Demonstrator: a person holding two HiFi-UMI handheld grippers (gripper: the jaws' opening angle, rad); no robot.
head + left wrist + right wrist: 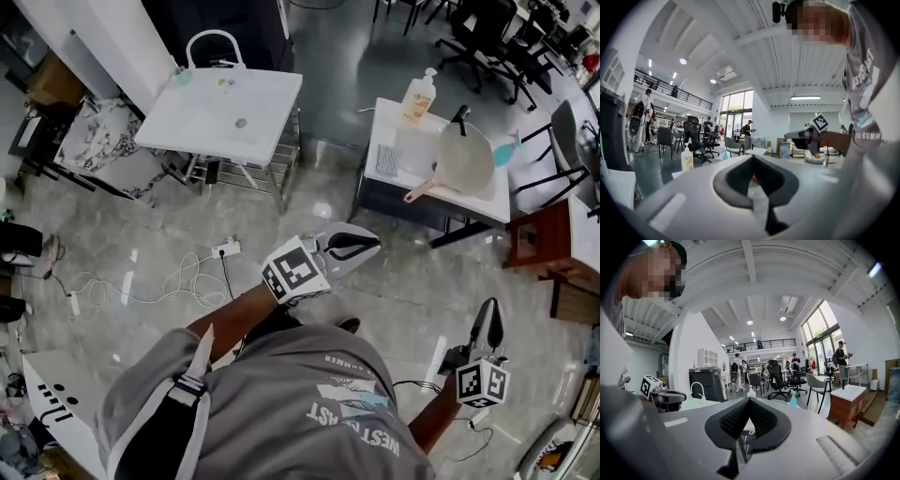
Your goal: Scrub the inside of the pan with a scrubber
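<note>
The floor [403, 281] is of grey polished tiles that reflect the light. On it lie a white cable [202, 281] and a power strip [226, 248]. A white sink unit [220, 117] with a curved tap stands at the far left. A white worktop [386, 122] is at the far right, with a brown wooden cabinet [548, 246] near it. Black office chairs [473, 33] stand behind. The ceiling [754, 282] is white, with beams and round lamps. Tall windows [820, 331] give daylight, and a railed gallery [759, 345] runs along the far wall.
</note>
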